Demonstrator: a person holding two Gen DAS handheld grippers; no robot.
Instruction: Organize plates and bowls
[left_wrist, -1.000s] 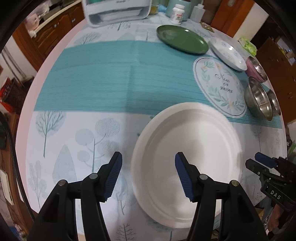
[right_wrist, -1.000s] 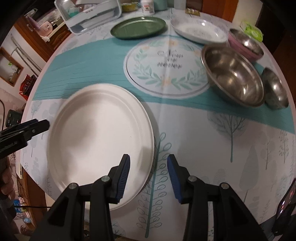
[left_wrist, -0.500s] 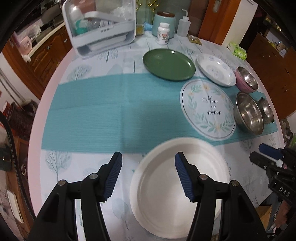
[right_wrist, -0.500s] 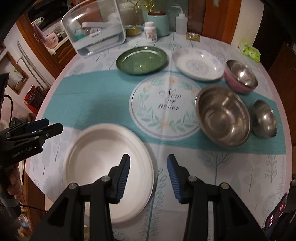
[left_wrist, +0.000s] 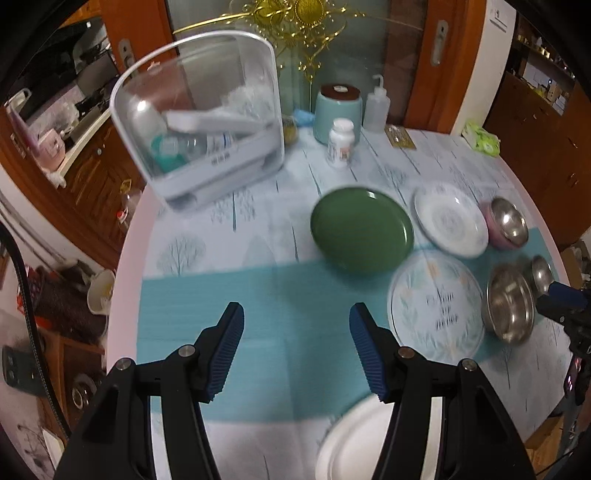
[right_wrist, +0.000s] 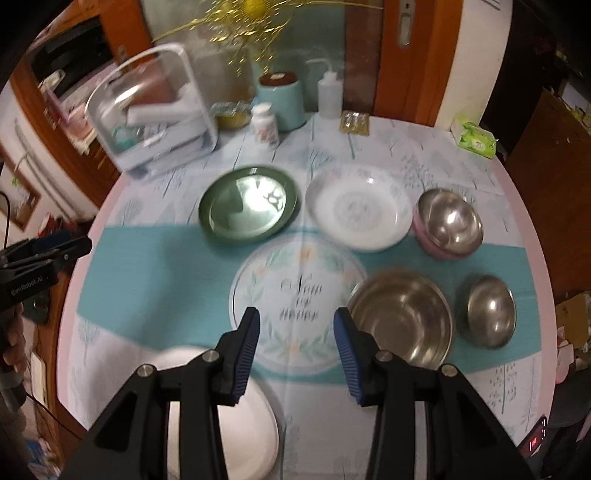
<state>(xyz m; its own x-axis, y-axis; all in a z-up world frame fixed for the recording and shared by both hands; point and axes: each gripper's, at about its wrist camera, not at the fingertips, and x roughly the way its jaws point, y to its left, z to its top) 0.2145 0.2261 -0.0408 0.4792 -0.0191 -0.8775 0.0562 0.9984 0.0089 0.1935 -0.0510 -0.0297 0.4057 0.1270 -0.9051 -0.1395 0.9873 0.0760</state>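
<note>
Round table (right_wrist: 461, 162) with a tree-print cloth and a teal runner across the middle, wooden doors behind it, so a pretty normal dining corner. Left gripper (left_wrist: 296, 350) hangs above the runner with its blue-padded jaws about half open and nothing at all between them, just bare teal cloth underneath. Right gripper (right_wrist: 296, 354) is the same deal: jaws roughly halfway apart, empty, over the round floral placemat (right_wrist: 295, 280) that has some lettering I can't read through the blur. Just below and left of the right gripper sits the white plate (right_wrist: 243, 424) at the near edge of the table, partly hidden behind the black fingers; in the left wrist view it peeks out near the bottom. Further out, the green plate (right_wrist: 247, 205) and the white patterned plate (right_wrist: 360, 212) sit side by side beyond the placemat. To the right of those is a steel bowl nested in a pink bowl (right_wrist: 448, 225), then the big steel bowl (right_wrist: 400, 317) touching the placemat's right edge, and the small steel bowl (right_wrist: 489, 312) just beside that. At the far side there's a clear storage bin (left_wrist: 199, 122), a teal canister (left_wrist: 338, 110), a pill bottle (left_wrist: 341, 142) and a squeeze bottle (left_wrist: 376, 105).
</note>
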